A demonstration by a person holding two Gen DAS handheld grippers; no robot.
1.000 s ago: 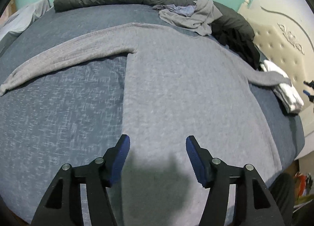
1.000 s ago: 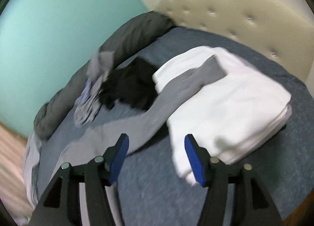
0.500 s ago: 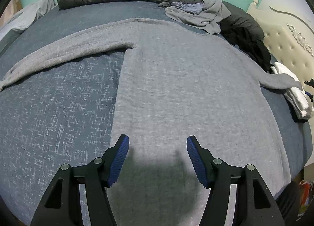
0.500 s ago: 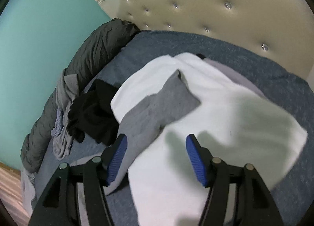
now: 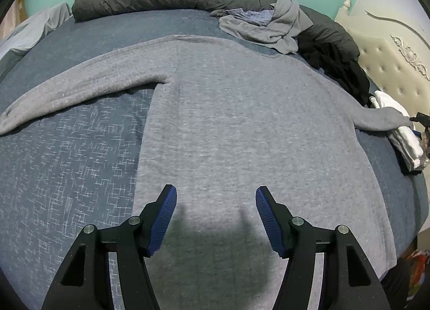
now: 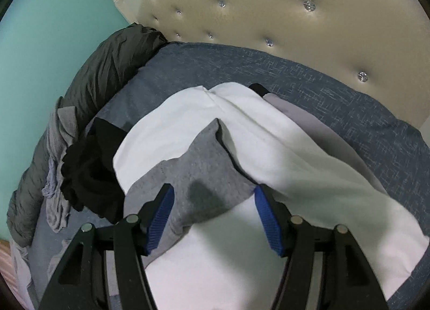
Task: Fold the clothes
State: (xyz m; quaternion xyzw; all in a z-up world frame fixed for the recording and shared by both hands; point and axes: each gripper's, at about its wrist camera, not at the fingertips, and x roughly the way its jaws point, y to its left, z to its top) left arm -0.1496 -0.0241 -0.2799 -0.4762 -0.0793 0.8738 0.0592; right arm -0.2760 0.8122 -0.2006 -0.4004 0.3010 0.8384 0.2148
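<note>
right gripper spread wide over the sleeve, left gripper spread, pinching nothing. best to pinch the cuff only, not the white stack.

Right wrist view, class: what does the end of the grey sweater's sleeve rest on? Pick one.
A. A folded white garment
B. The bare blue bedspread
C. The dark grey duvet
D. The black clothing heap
A: the grey sleeve end lies draped across the folded white garment, with white fabric showing on both sides of it, just ahead of the open right gripper.
</note>
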